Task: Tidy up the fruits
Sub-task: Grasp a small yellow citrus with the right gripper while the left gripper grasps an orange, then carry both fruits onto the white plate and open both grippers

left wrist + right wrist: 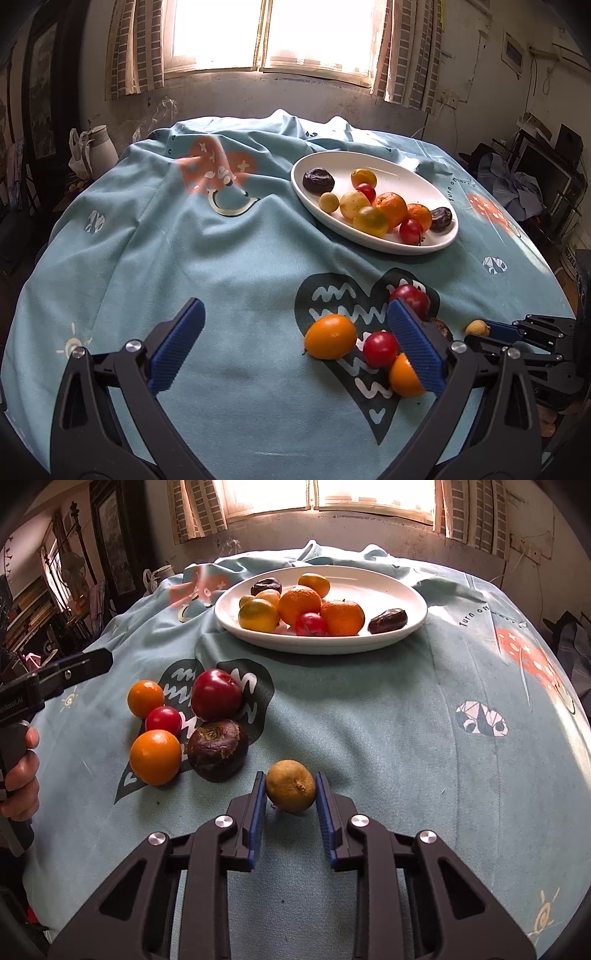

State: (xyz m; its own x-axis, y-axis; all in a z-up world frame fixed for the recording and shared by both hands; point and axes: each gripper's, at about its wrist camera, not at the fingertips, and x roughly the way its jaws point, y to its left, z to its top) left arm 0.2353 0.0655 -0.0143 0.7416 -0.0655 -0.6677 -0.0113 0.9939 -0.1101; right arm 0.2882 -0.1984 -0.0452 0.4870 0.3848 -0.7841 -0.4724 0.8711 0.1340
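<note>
Right now the right gripper (290,794) has its pads on either side of the brownish-yellow fruit (291,785), touching or nearly so; looks like a grip, fruit on the cloth (369,720) or barely off it. Next, I'd judge: lift w/o squashing, carry to the white plate (406,627) at 12 o'clock, drop in the bare patch at its right. Left gripper (295,345) jaws wide open, holding nothing. Loose pile at 10 o'clock: two orange fruits (155,757), cherry tomato (163,720), red plum (217,694), dark wrinkled fruit (217,748). Path to plate looks clear.

Ahead of your jaws, daylight floods a curtained window (269,33) above a stained wall (258,96); a white jug (101,147) stands far left.
</note>
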